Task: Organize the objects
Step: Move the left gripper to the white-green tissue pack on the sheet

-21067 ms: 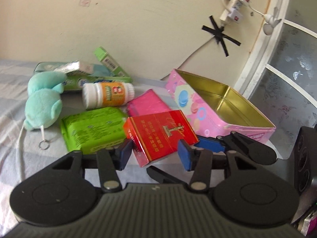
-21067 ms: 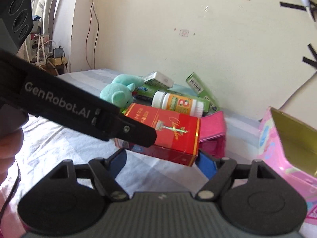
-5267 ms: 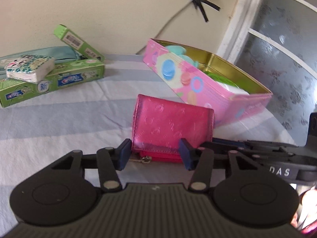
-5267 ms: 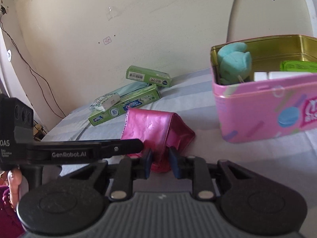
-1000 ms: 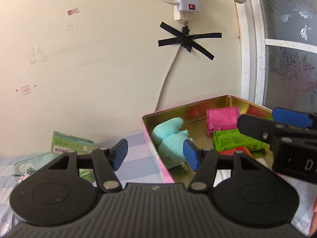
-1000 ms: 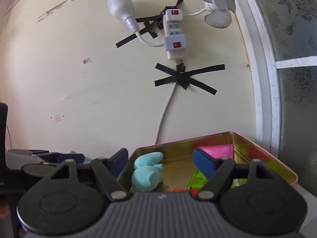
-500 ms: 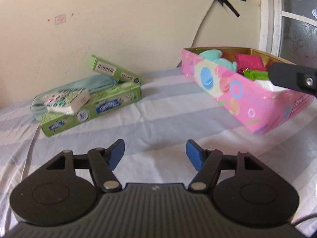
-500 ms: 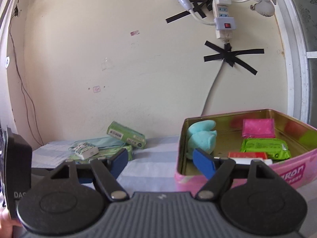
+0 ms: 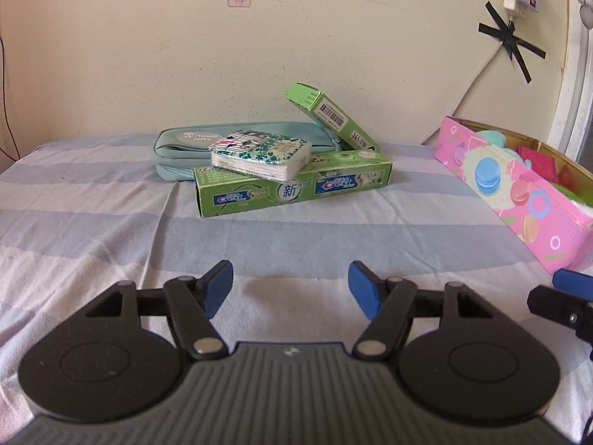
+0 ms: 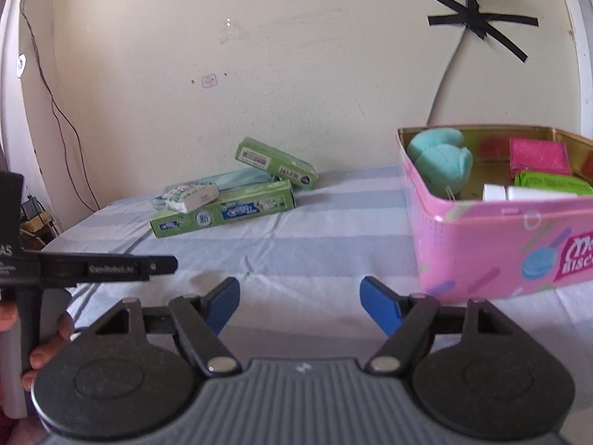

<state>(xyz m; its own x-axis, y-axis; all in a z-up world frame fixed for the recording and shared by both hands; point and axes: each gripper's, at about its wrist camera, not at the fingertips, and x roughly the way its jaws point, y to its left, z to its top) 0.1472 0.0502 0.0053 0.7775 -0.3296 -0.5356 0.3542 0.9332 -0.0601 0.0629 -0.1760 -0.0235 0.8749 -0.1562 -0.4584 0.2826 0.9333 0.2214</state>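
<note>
Over striped sheet (image 9: 296, 237), left gripper (image 9: 291, 289) empty, toothpaste box (image 9: 292, 190) ahead

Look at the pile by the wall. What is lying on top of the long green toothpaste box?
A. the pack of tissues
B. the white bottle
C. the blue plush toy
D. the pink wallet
A: the pack of tissues rests on the long green toothpaste box, while the plush toy, wallet and bottle sit inside the pink tin.
</note>
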